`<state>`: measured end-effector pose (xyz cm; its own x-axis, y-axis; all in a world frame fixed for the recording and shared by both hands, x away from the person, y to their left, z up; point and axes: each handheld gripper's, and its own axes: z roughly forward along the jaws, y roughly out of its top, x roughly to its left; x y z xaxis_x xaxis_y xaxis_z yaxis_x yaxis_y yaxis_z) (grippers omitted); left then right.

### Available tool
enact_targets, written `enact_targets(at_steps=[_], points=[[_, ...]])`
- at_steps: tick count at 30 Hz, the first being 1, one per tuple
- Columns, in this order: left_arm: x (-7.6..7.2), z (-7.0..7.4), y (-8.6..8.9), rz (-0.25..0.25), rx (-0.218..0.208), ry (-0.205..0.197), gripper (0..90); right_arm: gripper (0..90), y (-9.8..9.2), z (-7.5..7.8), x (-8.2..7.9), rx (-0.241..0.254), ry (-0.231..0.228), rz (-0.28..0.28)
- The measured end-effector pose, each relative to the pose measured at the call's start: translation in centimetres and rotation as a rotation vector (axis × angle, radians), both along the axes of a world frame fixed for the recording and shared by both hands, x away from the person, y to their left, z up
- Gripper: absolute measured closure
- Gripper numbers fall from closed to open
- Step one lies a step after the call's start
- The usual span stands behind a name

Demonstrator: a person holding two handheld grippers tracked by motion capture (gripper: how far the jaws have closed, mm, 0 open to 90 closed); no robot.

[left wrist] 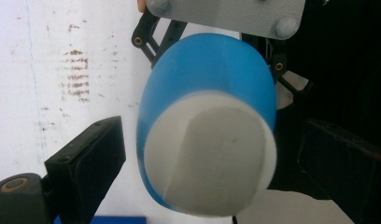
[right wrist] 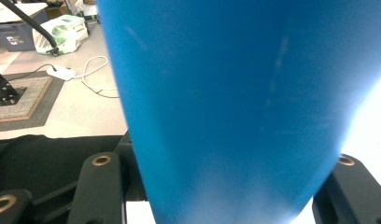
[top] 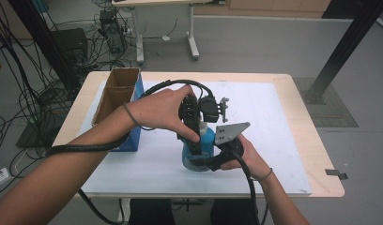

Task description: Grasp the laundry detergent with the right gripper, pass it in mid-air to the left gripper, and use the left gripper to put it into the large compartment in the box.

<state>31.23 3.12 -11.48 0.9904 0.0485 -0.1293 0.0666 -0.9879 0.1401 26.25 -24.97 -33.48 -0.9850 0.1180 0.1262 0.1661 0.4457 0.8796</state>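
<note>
A blue bottle (top: 207, 139) with a white cap (left wrist: 212, 163) stands upright on the white mat (top: 269, 122) near the table's front middle. My right gripper (top: 203, 161) comes in from the front right and is shut on the bottle's lower body (right wrist: 235, 102), which sits between both jaws. My left gripper (top: 200, 127) points down over the bottle from above. In the left gripper view its black pads (left wrist: 90, 158) flank the cap with a gap on each side, so it is open. The grey plate (left wrist: 230, 14) and linkages of the right gripper appear beyond the bottle.
An open cardboard box (top: 117, 91) with a blue side stands on the table's left part, close to my left forearm. The wooden table edge (top: 321, 154) runs at the right. Cables and equipment lie on the floor at the left, with another table (top: 157, 4) behind.
</note>
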Motion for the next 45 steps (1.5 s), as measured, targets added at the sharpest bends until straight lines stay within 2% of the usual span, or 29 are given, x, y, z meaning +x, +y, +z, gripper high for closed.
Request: enact_targets(at_steps=[11, 21, 27, 33, 37, 45], points=[[-0.5, -0.1, -0.8, -0.031, 0.007, -0.027, 11.2, 41.8, 0.0, 0.1, 0.1, 0.002, -0.006, 0.003], [-0.6, -0.6, -1.4, -0.041, 0.028, -0.027, 13.2, 41.8, 0.0, 0.1, 0.0, 0.003, -0.003, 0.008], [-0.9, -0.6, -1.5, -0.042, 0.034, -0.043, 20.1, 41.8, 0.1, 0.1, 0.1, 0.005, -0.011, 0.011], [-0.9, -0.6, -1.7, -0.044, 0.046, -0.043, 29.2, 41.8, 0.0, 0.1, 0.0, 0.006, -0.006, 0.008], [-0.8, -0.5, -1.5, -0.033, 0.037, -0.045, 35.6, 41.8, 0.1, 0.1, 0.0, 0.005, -0.007, 0.011], [-0.8, -0.5, -1.5, -0.029, 0.042, -0.047, 36.0, 41.8, 0.0, 0.0, 0.1, 0.005, -0.007, 0.01]])
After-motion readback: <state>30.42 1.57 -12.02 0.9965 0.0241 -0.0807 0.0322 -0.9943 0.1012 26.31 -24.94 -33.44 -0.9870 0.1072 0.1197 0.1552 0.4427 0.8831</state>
